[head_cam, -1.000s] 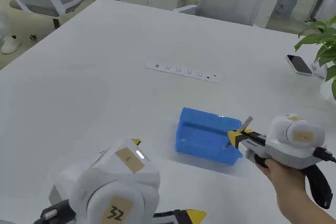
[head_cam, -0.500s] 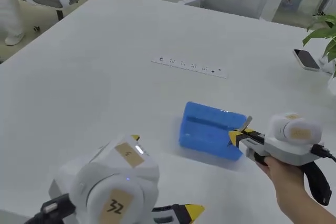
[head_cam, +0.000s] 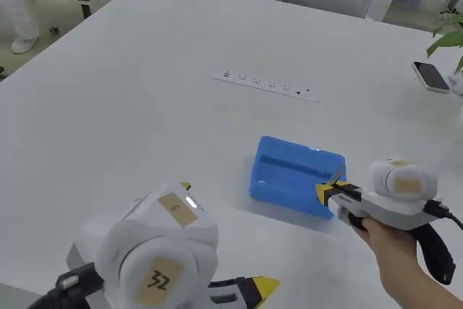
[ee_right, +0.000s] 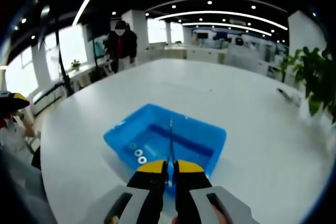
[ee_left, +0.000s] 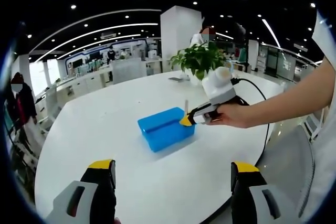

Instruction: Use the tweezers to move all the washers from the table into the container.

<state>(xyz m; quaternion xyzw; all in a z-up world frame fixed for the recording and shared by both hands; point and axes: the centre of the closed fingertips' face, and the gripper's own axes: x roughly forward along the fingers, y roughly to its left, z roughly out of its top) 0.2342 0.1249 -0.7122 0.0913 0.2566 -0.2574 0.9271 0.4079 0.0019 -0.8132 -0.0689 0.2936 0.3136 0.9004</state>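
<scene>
A wide white desk point(head_cam: 145, 92) is seen from above in the head view, with a shallow blue rectangular plastic container point(head_cam: 296, 175) lying toward 5 o'clock from the middle of the picture. The right tool point(head_cam: 323, 192), white with yellow-tipped black jaws and carried in a person's hand point(head_cam: 394, 247), reaches the container's 4 o'clock corner. Its jaws are pressed nearly together on a pair of thin silver metal tweezers point(ee_right: 170, 140). In the right gripper view the tweezers run straight toward 12 o'clock from between the jaws, their points over the inside of the container. Whether the points touch the floor of the container cannot be told. Three small silver ring washers point(ee_right: 137, 155) lie in a short row on the container floor, toward 7 o'clock from the tweezer points and near the container wall. The left tool point(ee_left: 173, 167) is held low at 6 o'clock in its own view, well apart from the container, jaws spread wide with nothing between them. Beyond the container, toward 12 o'clock in the head view, a narrow row of power sockets point(head_cam: 266, 86) is set flush in the desk. A dark mobile phone point(head_cam: 432, 76) lies at 2 o'clock, near a leafy green potted plant point(ee_left: 199, 59).
</scene>
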